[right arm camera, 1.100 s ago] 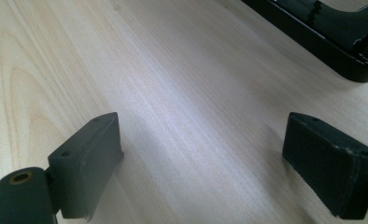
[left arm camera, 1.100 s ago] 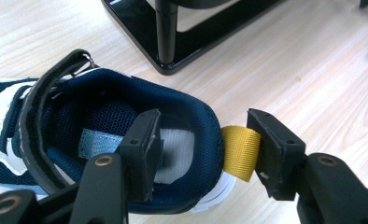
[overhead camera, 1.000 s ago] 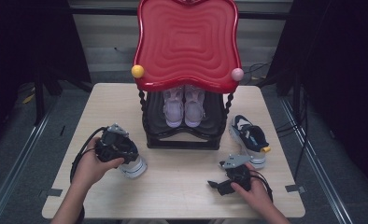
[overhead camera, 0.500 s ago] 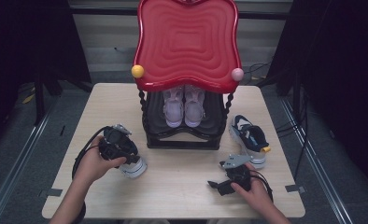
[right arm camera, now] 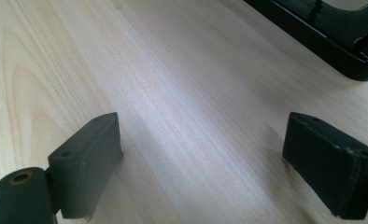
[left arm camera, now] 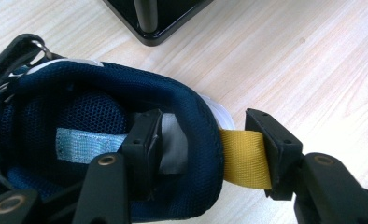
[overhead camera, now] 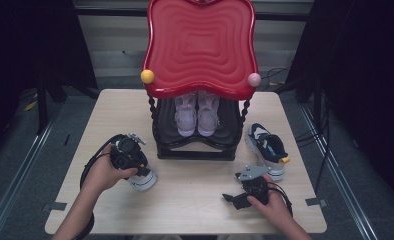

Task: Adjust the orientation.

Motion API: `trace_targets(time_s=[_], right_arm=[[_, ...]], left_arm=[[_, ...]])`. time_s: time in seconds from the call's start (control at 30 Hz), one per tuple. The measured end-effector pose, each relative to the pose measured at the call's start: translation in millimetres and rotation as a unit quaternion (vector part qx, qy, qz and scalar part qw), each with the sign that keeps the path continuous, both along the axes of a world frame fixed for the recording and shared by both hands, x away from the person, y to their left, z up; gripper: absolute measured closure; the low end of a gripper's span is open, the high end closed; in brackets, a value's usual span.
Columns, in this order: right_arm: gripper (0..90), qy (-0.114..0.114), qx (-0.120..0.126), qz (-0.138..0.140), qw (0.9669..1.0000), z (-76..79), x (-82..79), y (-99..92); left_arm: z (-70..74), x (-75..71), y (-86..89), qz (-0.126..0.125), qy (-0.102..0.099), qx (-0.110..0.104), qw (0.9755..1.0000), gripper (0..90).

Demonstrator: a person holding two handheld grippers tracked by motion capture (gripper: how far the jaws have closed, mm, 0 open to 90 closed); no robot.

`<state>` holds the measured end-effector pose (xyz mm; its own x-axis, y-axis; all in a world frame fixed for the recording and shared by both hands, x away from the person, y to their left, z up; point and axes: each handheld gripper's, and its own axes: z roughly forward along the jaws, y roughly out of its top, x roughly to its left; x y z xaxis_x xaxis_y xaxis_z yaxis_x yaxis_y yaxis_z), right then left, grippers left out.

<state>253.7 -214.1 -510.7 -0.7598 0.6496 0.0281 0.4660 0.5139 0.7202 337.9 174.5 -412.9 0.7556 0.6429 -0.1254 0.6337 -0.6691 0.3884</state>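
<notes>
The left gripper (left arm camera: 198,154) closes its jaws around the heel of a blue shoe (left arm camera: 102,140), apparently to lift it, while the right gripper (right arm camera: 203,163) rests wide open, empty, above bare table (right arm camera: 173,93)

The navy mesh shoe (left arm camera: 126,98) has a yellow woven heel tab (left arm camera: 243,156), a pale blue insole label (left arm camera: 86,144) and a white sole. The glossy red wavy rack top (overhead camera: 201,45) bears concentric ripples; beneath it stand lilac sneakers (overhead camera: 197,112). The pale wood-grain worktop (overhead camera: 195,200) is streaked.
</notes>
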Motion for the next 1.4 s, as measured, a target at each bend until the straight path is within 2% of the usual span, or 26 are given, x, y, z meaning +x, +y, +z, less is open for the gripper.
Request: trace_targets(time_s=[0.47,0.53,0.7,0.8,0.87,0.97,1.27,1.4], right_arm=[[10.8,0.001,0.001,0.001,1.0000,-0.1,1.1,0.8],[10.7,0.000,0.001,0.002,1.0000,-0.1,1.2,0.8],[10.7,0.000,0.001,0.002,1.0000,-0.2,1.2,0.7],[10.8,0.000,0.001,0.002,1.0000,-0.2,1.3,0.7],[10.7,0.000,0.001,0.002,1.0000,-0.2,1.3,0.7],[10.7,0.000,0.001,0.001,1.0000,-0.2,1.2,0.7],[10.7,-0.001,0.000,0.002,1.0000,-0.2,1.2,0.7],[10.7,0.000,0.000,0.002,1.0000,-0.2,1.3,0.7]], left_arm=[[-0.9,3.9,-6.1,-0.021,0.015,0.038,0.9990,51.1],[-1.3,5.0,-8.2,-0.026,0.021,0.053,0.9980,52.1],[-5.0,7.7,-13.7,-0.029,0.032,0.059,0.9974,53.7],[-6.0,9.2,-17.4,-0.037,0.038,0.069,0.9962,55.8],[-6.5,10.5,-20.2,-0.052,0.046,0.085,0.9940,58.4],[-7.9,11.8,-23.3,-0.057,0.052,0.097,0.9923,61.1],[-6.2,13.0,-24.0,-0.064,0.065,0.105,0.9902,68.2],[-5.9,11.5,-24.7,-0.069,0.061,0.110,0.9897,69.2]])
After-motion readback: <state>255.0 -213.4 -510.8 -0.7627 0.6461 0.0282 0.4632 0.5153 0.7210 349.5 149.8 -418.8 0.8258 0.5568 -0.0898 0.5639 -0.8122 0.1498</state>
